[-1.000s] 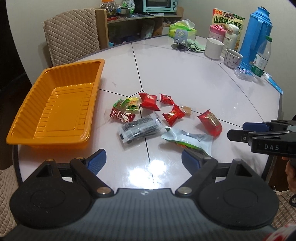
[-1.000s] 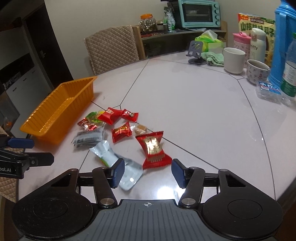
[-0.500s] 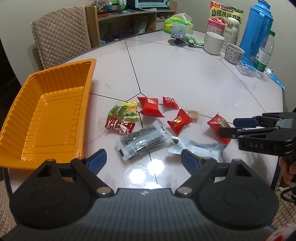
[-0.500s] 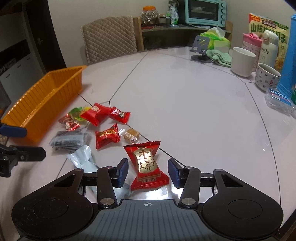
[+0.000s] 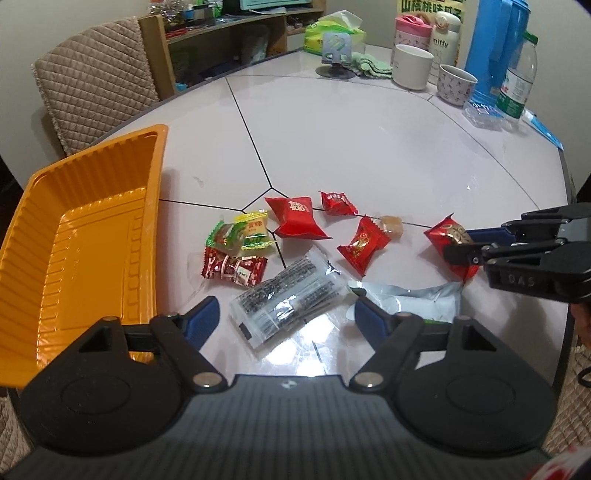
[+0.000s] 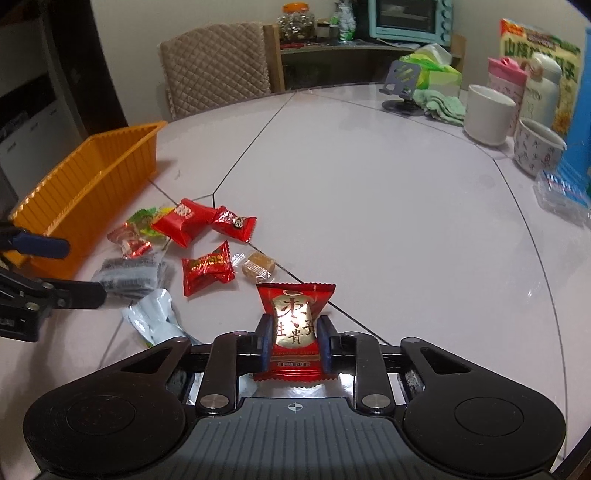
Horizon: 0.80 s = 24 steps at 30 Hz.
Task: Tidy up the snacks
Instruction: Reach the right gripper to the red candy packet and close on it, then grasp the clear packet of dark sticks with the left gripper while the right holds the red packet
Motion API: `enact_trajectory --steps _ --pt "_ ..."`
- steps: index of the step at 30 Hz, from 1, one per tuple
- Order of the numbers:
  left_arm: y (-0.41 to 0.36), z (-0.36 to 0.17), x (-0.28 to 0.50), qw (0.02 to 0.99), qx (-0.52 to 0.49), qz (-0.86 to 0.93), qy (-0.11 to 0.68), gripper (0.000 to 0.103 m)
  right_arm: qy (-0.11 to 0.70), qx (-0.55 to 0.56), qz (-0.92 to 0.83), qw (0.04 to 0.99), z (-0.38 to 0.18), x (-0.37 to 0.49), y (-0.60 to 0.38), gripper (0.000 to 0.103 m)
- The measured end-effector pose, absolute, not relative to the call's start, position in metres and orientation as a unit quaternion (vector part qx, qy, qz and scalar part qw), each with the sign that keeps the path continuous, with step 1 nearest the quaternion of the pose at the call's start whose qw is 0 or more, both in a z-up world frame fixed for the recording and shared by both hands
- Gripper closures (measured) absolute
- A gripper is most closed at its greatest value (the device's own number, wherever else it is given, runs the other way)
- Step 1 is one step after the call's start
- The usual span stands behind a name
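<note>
Right wrist view: the right gripper (image 6: 293, 341), whose jaws have just been closing, clamps a red foil sweet wrapper with a gold label (image 6: 295, 325) lying on the glossy white table (image 6: 388, 206). The left gripper (image 5: 286, 314), narrowing yet unclenched, straddles a clear packet of black strips (image 5: 291, 295) beside the ribbed orange plastic tray (image 5: 74, 240). A quilted beige chair (image 6: 218, 66) stands behind.

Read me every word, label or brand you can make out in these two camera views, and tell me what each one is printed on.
"miffy": white bottle at the table's far edge.
"DAS", faint: side of the right gripper, seen from the left wrist.
"囍囍": square red candy packet.
Large gold Chinese characters, roughly "早生貴子": red date packet held in the right gripper.
"山核桃味瓜子", partly cut off: snack box behind the cups.
Print on the other wrappers and the water bottle: too small to read.
</note>
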State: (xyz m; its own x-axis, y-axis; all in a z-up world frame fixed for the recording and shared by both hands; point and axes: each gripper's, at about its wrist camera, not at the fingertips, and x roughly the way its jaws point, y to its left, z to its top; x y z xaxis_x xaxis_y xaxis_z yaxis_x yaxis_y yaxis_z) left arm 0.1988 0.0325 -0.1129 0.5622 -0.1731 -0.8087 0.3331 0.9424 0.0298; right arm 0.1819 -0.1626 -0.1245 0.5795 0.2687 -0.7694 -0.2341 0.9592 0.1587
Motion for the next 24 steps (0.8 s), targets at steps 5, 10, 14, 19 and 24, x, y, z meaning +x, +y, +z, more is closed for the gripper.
enact_trajectory --steps 5,10,14,19,24 --pt "0.033 -0.118 0.209 0.873 0.11 -0.154 0.449 0.032 0.436 0.058 0.126 0.889 -0.117 0.18 -0.172 0.079" --pt "0.026 -0.126 0.223 0.861 0.138 -0.161 0.463 0.032 0.436 0.09 0.11 0.889 -0.112 0.179 -0.18 0.078" --pt "0.019 -0.134 0.231 0.852 0.155 -0.17 0.471 0.032 0.435 0.104 0.099 0.889 -0.109 0.177 -0.187 0.078" --pt "0.017 -0.142 0.236 0.841 0.154 -0.176 0.487 0.033 0.436 0.115 0.083 0.889 -0.107 0.174 -0.196 0.078" --pt "0.016 -0.143 0.234 0.839 0.147 -0.176 0.493 0.035 0.438 0.125 0.072 0.887 -0.107 0.17 -0.203 0.078"
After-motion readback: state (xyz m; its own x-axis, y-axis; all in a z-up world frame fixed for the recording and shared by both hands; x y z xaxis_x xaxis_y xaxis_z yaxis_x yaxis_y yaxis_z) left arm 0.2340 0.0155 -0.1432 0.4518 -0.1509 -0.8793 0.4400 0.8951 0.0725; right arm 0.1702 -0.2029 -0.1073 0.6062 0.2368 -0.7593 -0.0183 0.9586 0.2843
